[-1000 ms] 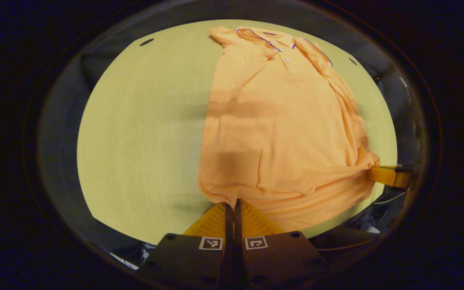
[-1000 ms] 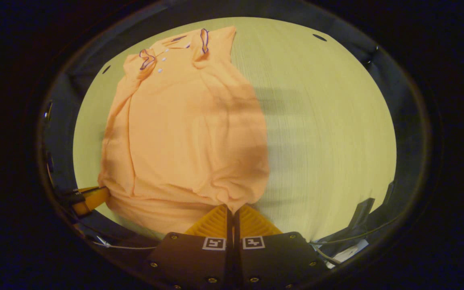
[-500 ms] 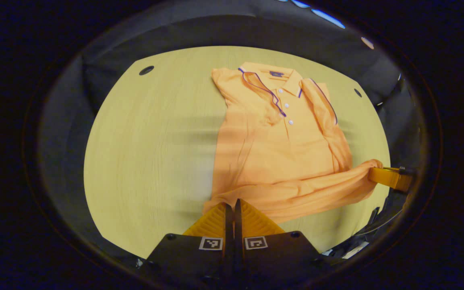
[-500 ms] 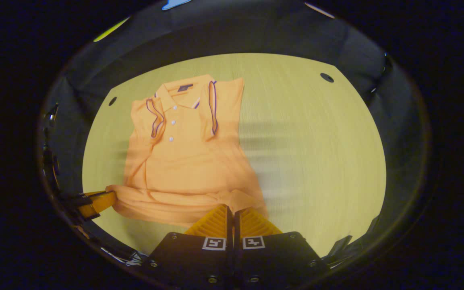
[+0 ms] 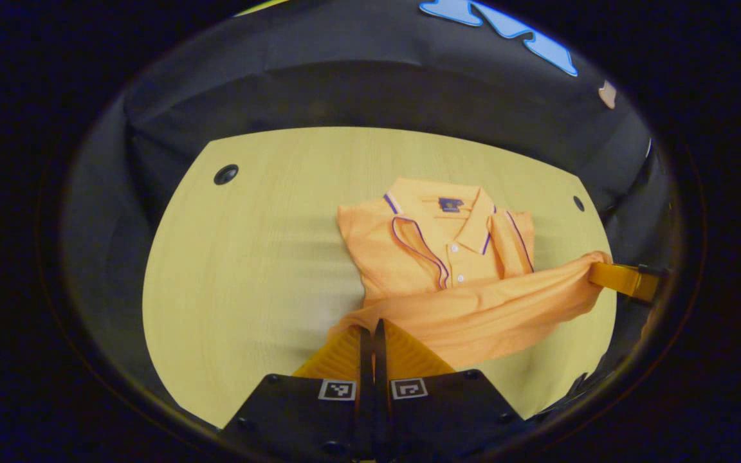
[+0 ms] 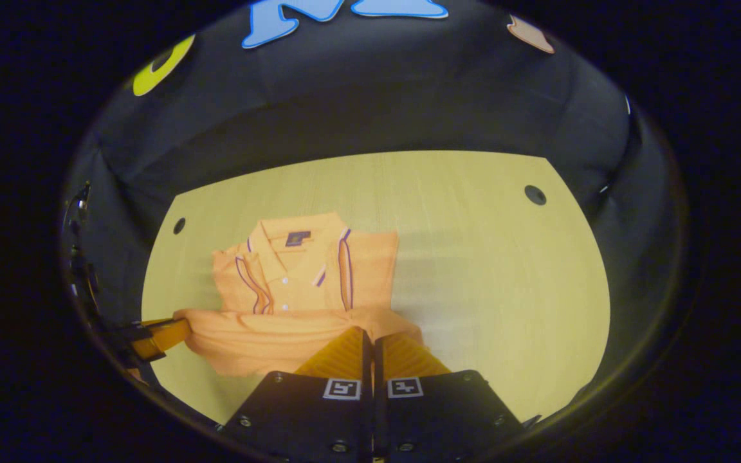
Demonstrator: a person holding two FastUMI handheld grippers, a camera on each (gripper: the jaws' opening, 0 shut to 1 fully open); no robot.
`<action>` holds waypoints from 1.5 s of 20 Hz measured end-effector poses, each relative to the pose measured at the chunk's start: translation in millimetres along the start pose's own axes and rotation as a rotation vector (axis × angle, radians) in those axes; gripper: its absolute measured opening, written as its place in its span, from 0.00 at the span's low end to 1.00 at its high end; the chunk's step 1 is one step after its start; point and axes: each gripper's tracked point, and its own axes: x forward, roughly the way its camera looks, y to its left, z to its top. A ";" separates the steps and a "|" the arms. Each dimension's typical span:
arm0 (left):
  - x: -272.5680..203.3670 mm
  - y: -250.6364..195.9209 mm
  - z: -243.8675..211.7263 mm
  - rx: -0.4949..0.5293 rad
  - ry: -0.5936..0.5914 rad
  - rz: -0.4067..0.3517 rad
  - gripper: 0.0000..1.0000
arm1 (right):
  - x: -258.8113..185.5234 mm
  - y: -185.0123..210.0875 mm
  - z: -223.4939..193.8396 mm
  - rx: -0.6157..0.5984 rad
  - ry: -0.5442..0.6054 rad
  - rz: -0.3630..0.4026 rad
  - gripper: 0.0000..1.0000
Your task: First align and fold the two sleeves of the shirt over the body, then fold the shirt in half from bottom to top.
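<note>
Since a second ago, both grippers have lifted the bottom hem of the orange shirt and carried it toward the collar, so less of the shirt body now shows.

In the left gripper view, the left gripper has its fingers pressed together on one corner of the hem. The right gripper appears at the far right, pinching the other corner. The hem hangs between them as a raised band above the shirt's chest. The collar and the two folded-in sleeves lie flat on the pale wooden desk.

In the right gripper view, the right gripper's own fingers are also closed on the hem, which sits just below the button placket.

The sleeves look already folded, and the bottom-to-top fold seems about halfway done.

Risks from here: the cloth sags between the two grips, so the middle could land first and leave a wrinkle or a crooked crease. If one hand travels farther than the other, the hem would lie slanted across the shoulders. Dragging the hem low could also catch and pull open a folded sleeve.
</note>
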 end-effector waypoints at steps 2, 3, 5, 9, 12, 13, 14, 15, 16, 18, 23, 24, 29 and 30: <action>11.4 -1.8 26.2 -0.005 -0.033 0.000 0.06 | 11.2 -1.9 20.0 0.010 -0.030 0.004 0.01; 17.7 -4.5 39.5 -0.008 -0.048 0.000 0.06 | 19.9 -1.9 30.2 0.012 -0.043 0.004 0.01; 27.7 -6.5 59.8 -0.012 -0.079 -0.001 0.06 | 31.5 -4.7 48.9 0.017 -0.067 0.000 0.01; 52.7 -10.5 97.5 -0.007 -0.144 0.007 0.05 | 61.5 -6.4 78.0 0.039 -0.133 0.003 0.01; 72.6 -12.5 122.9 0.021 -0.200 0.011 0.06 | 83.9 -10.3 98.7 0.043 -0.185 0.002 0.01; 80.3 -13.8 126.5 0.035 -0.206 0.015 0.05 | 93.8 -9.8 103.5 0.044 -0.196 0.007 0.01; 89.0 -15.7 128.4 0.042 -0.213 0.012 0.05 | 103.2 -9.8 106.1 0.042 -0.200 0.012 0.01; 99.6 -19.1 130.6 0.043 -0.221 0.002 0.05 | 111.9 -9.8 106.0 0.037 -0.202 0.015 0.01; 108.1 -21.2 131.9 0.037 -0.229 -0.013 0.05 | 120.1 -10.7 104.8 0.029 -0.201 0.016 0.01; 123.7 -22.5 134.0 0.031 -0.239 -0.046 0.05 | 133.4 -15.1 102.2 0.000 -0.202 0.013 0.01; 147.4 -13.7 137.0 0.030 -0.257 -0.084 0.05 | 154.8 -16.9 106.5 -0.054 -0.254 0.006 0.01; 150.1 -11.7 138.2 0.033 -0.264 -0.089 0.05 | 159.3 -17.2 107.8 -0.055 -0.263 0.008 0.01; 167.8 -8.7 148.5 0.070 -0.303 -0.083 0.05 | 177.7 -12.7 111.0 -0.049 -0.285 0.004 0.01; 167.4 -7.6 148.0 0.078 -0.302 -0.077 0.05 | 181.2 -13.0 110.6 -0.045 -0.280 0.001 0.01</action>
